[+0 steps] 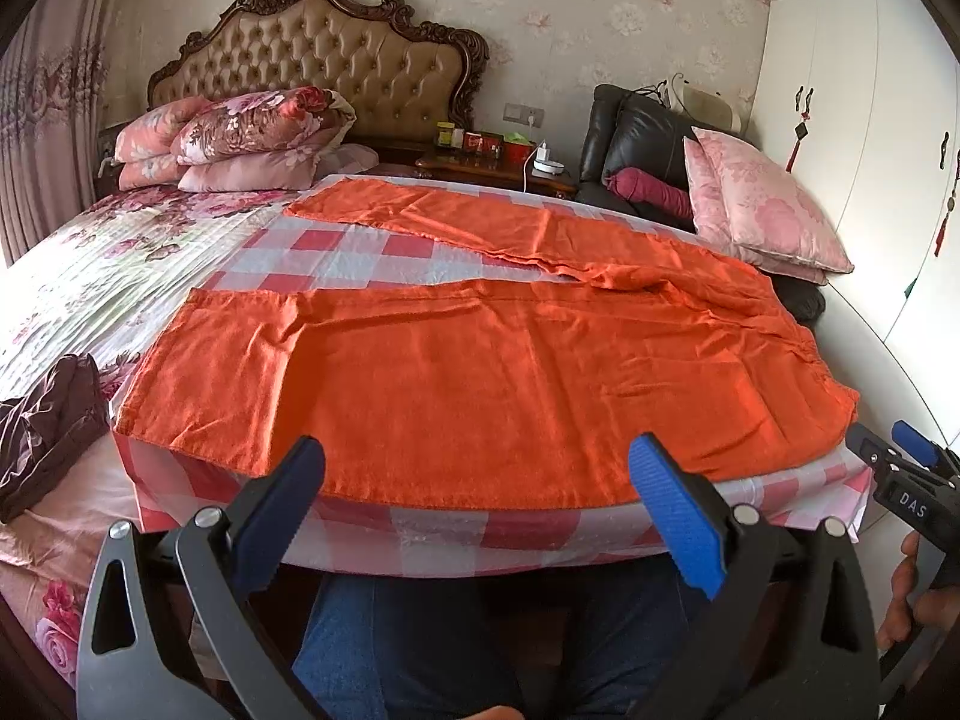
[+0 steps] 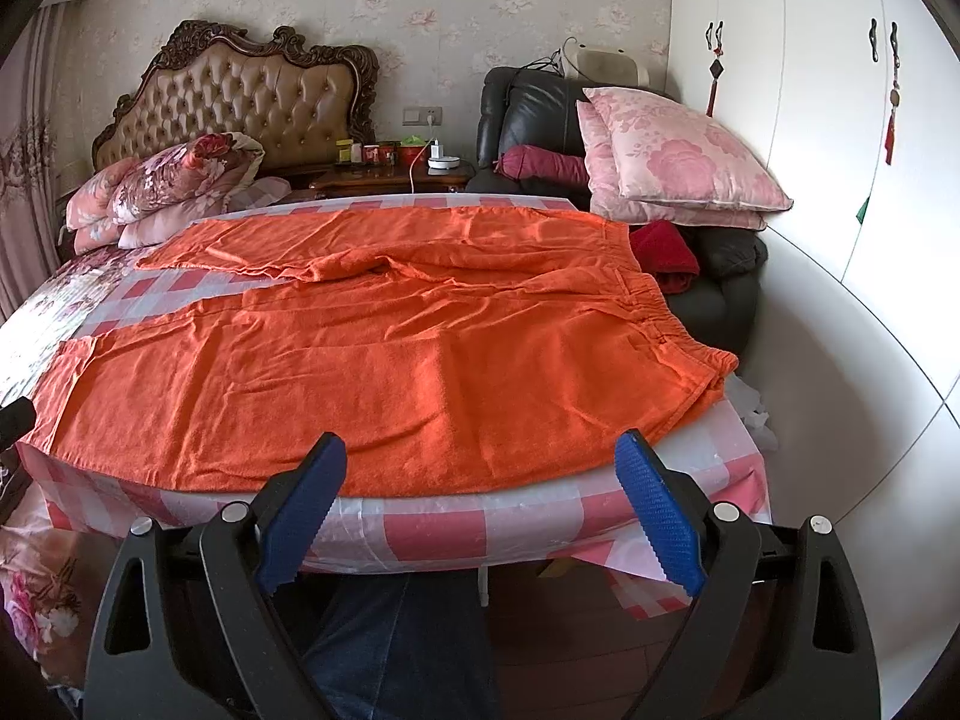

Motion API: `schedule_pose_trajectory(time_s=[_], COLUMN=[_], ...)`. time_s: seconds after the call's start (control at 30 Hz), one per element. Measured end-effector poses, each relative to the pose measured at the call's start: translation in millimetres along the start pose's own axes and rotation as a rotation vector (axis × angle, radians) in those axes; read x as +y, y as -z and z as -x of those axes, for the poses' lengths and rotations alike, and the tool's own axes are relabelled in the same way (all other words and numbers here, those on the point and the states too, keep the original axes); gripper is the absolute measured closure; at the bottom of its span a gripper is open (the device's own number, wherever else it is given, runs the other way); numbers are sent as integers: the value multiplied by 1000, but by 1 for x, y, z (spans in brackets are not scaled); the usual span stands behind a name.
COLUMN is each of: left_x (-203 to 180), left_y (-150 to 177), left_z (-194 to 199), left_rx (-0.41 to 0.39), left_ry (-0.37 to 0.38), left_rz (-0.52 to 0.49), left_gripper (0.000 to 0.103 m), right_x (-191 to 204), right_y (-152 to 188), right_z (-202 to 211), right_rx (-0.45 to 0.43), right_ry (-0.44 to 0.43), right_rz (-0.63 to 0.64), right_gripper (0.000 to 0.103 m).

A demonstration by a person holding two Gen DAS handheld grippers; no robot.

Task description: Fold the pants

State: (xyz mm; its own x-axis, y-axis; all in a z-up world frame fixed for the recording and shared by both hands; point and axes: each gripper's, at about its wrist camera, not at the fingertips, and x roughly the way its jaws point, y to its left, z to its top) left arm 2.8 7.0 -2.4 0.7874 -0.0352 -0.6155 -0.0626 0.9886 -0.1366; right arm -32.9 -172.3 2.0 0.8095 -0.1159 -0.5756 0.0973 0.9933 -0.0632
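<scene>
On the pink-and-white checked sheet (image 1: 360, 252), a pair of bright orange cloth pants (image 1: 480, 372) is lying spread flat, legs pointing away from the pink floral pillows (image 2: 678, 162), elastic waistband nearest them. At the sheet's near edge, the left gripper (image 1: 477, 510) and right gripper (image 2: 480, 504) are hovering, blue-padded fingers spread wide, holding nothing.

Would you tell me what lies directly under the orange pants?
The orange pants lie spread on a pink-and-white checked sheet, visible between the legs and along the near edge. Whatever lies beneath the cloth is hidden.
</scene>
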Motion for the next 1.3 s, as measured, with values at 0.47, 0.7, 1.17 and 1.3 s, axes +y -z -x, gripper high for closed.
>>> schedule_pose_trajectory(time_s=[0.47, 0.7, 1.17, 1.3], left_x=[-1, -1, -1, -1], left_y=[0, 0, 0, 0], left_z=[0, 0, 0, 0], left_rx=[0, -1, -1, -1], left_ry=[1, 1, 1, 1], left_rz=[1, 0, 0, 1], left_gripper=[2, 2, 2, 2], right_x=[1, 1, 1, 1], right_y=[1, 1, 2, 3], right_z=[0, 0, -1, -1], right_rx=[1, 2, 3, 3], right_ry=[3, 4, 4, 5], right_rz=[3, 4, 5, 6], right_gripper=[15, 15, 15, 15])
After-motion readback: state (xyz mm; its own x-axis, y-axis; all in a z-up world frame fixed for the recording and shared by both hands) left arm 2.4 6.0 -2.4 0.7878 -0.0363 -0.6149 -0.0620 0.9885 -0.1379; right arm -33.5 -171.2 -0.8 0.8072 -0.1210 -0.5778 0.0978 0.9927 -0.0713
